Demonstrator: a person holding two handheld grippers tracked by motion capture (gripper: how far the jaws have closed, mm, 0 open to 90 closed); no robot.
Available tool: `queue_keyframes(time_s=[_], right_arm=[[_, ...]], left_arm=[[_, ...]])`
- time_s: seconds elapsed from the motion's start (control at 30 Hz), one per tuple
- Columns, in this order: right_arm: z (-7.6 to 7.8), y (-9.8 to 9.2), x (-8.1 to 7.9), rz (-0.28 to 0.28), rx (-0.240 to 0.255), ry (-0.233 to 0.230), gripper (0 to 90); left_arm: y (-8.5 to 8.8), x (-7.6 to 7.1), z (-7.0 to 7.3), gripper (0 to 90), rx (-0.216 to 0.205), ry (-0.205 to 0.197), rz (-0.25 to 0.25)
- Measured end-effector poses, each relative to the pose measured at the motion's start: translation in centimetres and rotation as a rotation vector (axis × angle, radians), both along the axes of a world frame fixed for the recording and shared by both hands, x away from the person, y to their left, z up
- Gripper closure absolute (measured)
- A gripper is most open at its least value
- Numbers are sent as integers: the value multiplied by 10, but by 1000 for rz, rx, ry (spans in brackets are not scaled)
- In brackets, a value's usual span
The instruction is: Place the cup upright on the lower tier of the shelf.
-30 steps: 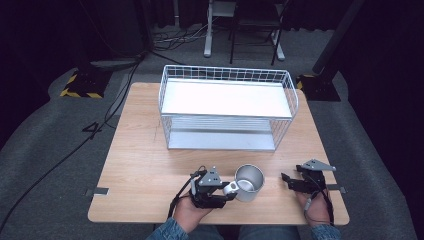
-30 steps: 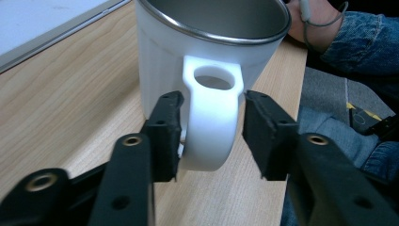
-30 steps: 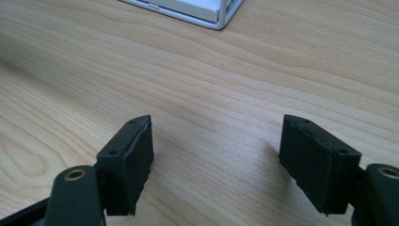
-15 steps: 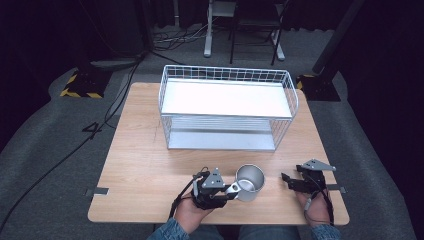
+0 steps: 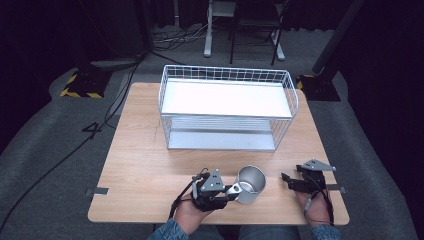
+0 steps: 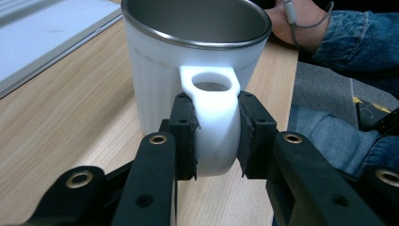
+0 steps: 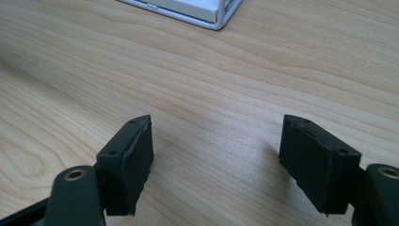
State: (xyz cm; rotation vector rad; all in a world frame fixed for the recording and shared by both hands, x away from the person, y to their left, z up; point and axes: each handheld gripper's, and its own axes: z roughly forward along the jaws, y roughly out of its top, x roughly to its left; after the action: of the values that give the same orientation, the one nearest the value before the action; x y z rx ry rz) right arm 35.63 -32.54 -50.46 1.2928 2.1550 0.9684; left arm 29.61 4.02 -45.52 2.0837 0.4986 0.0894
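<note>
A white mug (image 5: 250,184) with a steel rim and inside stands upright near the table's front edge. In the left gripper view the mug (image 6: 188,61) has its white handle (image 6: 214,122) turned toward me, and my left gripper (image 6: 215,134) is shut on that handle, both pads pressed against its sides. From above, the left gripper (image 5: 231,190) sits just left of the mug. My right gripper (image 5: 286,179) rests on the table right of the mug. Its jaws stand wide open over bare wood, seen in the right gripper view (image 7: 216,160).
A white wire basket rack (image 5: 227,107) with two shelves stands at the table's middle and back. Its lower corner (image 7: 216,19) is ahead of the right gripper. The wooden table (image 5: 140,165) has bare room to the left. Chairs and cables lie beyond the far edge.
The left gripper has edged slightly right toward the mug and its jaws have shut on the handle. The right gripper and the mug have not moved.
</note>
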Motion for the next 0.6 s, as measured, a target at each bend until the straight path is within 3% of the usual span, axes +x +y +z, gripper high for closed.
queue_keyframes(time_s=[0.2, 0.6], right_arm=[[0, 0, 0, 1, -3, -2, 269], [0, 0, 0, -1, -4, -4, 269]], left_arm=[[-1, -3, 4, 716, -2, 0, -3], [7, -2, 19, 716, -51, -19, 15]])
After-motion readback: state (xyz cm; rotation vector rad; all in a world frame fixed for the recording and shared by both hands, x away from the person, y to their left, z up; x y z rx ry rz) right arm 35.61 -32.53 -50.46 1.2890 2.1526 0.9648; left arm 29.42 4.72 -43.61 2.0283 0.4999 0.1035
